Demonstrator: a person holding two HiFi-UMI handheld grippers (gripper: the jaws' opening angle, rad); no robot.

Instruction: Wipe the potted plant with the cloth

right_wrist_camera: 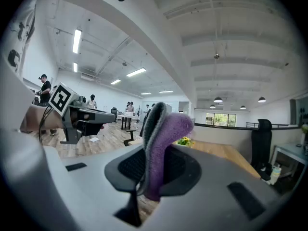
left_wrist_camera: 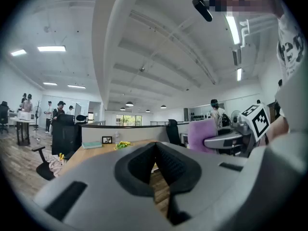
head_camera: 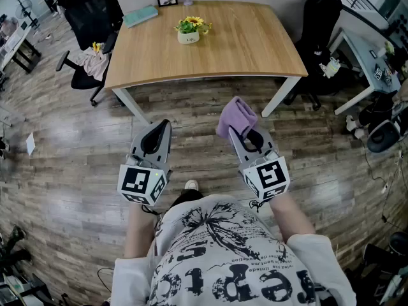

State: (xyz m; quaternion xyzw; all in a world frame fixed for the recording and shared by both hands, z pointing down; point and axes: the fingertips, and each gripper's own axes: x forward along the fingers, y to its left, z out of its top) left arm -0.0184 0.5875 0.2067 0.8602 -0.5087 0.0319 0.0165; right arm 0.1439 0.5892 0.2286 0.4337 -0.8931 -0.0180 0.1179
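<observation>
On the table (head_camera: 255, 50): the potted plant (head_camera: 189, 30) stands toward the far edge, about midway between the side edges, with nothing touching it.
Cloth (head_camera: 236, 115): purple, clamped in the right gripper (head_camera: 242, 132) and held over the floor, well short of the table's near edge.
Left gripper (head_camera: 163, 126): jaws together on nothing.
Done: the cloth is in hand.
Left: reaching the plant and all the wiping.
Writing: the pot seems to carry a small label, too small to read; the grippers' square markers show patterns, no words.
</observation>
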